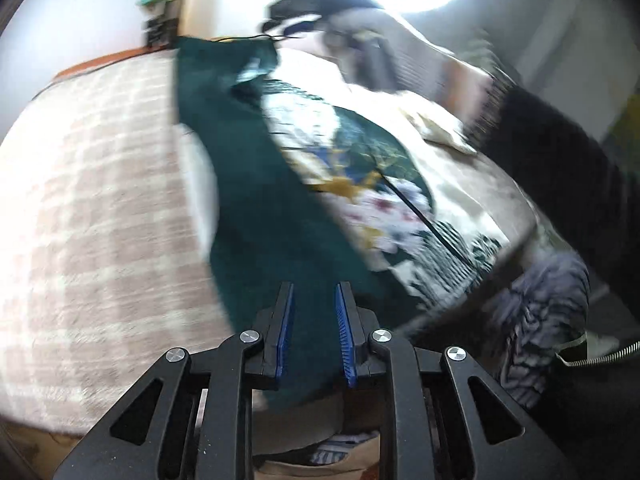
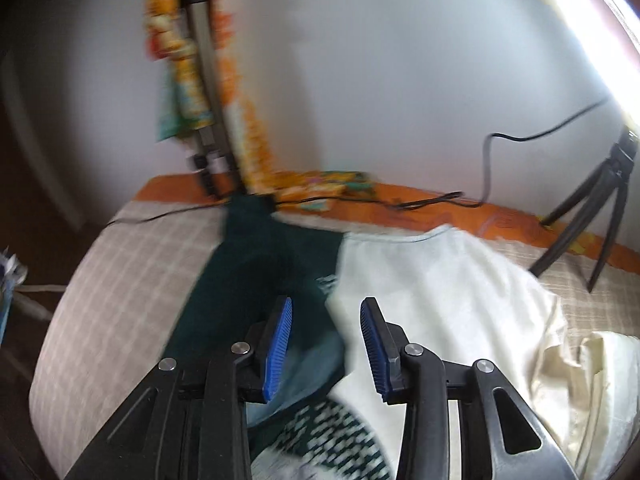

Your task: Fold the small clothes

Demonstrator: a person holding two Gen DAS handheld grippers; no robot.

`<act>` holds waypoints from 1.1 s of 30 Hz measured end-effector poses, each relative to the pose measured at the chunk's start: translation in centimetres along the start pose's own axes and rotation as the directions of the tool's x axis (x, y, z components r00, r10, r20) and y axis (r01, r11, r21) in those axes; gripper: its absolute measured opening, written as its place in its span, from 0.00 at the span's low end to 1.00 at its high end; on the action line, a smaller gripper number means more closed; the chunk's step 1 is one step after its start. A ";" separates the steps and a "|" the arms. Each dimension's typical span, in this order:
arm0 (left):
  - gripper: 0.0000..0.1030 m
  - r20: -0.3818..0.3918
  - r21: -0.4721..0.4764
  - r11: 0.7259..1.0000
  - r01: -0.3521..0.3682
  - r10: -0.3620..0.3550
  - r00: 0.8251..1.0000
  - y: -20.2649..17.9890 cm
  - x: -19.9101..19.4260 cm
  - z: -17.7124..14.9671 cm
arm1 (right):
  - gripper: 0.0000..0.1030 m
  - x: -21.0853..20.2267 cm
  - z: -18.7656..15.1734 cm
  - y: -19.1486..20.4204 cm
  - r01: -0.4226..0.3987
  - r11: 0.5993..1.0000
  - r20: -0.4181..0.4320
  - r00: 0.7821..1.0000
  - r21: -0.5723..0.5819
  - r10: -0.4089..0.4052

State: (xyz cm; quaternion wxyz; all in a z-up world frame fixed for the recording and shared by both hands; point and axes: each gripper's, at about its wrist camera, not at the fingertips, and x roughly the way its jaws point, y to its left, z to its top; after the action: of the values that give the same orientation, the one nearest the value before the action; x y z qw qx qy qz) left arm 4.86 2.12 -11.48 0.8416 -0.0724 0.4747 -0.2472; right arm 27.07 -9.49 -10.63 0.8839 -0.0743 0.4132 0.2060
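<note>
Shirt (image 1: pixel 256 216), dark green with a printed cream panel, lies spread at frame centre on the checked bed (image 1: pixel 92 200), partly over a white cloth (image 2: pixel 436 292). Judged: one side looks turned over, so folding is begun but not finished. Left gripper (image 1: pixel 314 300) has its jaws slightly apart, green cloth seen between them, pads apparently not pressing. Right gripper (image 2: pixel 326 320) stands wider apart, nothing held. Left view alone shows the print and a dark sleeve (image 1: pixel 560 152), upper right. Right view alone shows a tripod (image 2: pixel 592 216) at right.
</note>
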 end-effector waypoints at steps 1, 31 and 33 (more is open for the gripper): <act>0.18 -0.003 -0.020 1.000 -0.004 0.004 1.000 0.5 0.1 -0.1 | 0.35 -0.1 -0.5 1.0 0.007 1.000 0.002 1.000 -0.029 -0.007; 0.18 -0.097 0.060 0.997 -0.055 0.060 0.993 -1.4 2.9 -1.5 | 0.35 1.5 -7.8 0.7 0.237 0.959 -0.160 0.952 -0.158 -0.262; 0.18 -0.085 0.062 0.996 -0.058 0.063 0.994 -1.6 2.6 -1.5 | 0.35 -0.1 -8.0 -1.7 0.172 0.982 -0.154 0.971 -0.071 -0.181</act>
State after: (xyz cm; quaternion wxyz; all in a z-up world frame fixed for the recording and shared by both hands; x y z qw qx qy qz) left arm 4.21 -0.33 -13.71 0.8290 -0.0222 0.5053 -0.2385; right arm 22.08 -13.46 -15.78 0.8603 -0.1523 0.4683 0.1316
